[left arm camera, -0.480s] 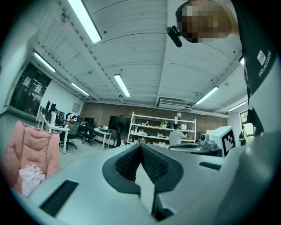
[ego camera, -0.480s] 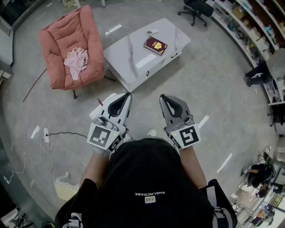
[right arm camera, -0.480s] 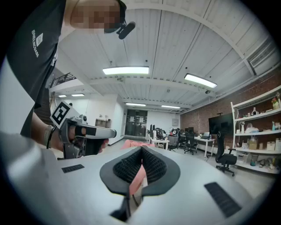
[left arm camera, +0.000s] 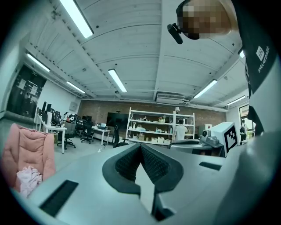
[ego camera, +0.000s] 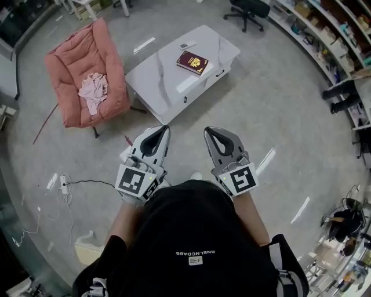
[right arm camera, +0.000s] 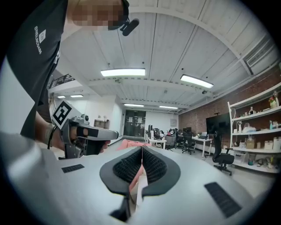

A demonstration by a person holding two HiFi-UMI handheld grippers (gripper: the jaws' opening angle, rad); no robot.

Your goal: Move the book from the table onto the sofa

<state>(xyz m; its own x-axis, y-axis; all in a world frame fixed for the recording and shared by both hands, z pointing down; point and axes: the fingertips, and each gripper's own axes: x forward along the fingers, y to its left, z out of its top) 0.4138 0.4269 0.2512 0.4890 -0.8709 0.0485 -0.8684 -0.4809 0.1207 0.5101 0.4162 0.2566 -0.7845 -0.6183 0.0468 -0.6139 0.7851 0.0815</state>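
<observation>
A dark red book [ego camera: 192, 62] with a gold crest lies on the white marble-patterned low table [ego camera: 165, 75], near its far right end. The pink cushioned sofa chair [ego camera: 87, 69] stands left of the table, with a crumpled pale cloth [ego camera: 93, 90] on its seat. My left gripper [ego camera: 166, 128] and right gripper [ego camera: 207, 130] are held side by side at waist height, well short of the table, both shut and empty. In the left gripper view the left gripper [left arm camera: 141, 146] shows closed jaws and the pink chair [left arm camera: 26, 154] at the left. The right gripper [right arm camera: 142, 149] is likewise closed.
A small white remote-like item [ego camera: 184, 45] lies on the table's far end. A power strip and cables [ego camera: 62, 184] trail on the floor at the left. An office chair [ego camera: 246, 10] and shelving [ego camera: 342, 35] stand at the far right. A person's legs [ego camera: 342, 96] show by the shelves.
The view has shifted slightly: table, book and chair sit a little higher and further left in the head view. Both grippers stay shut and side by side.
</observation>
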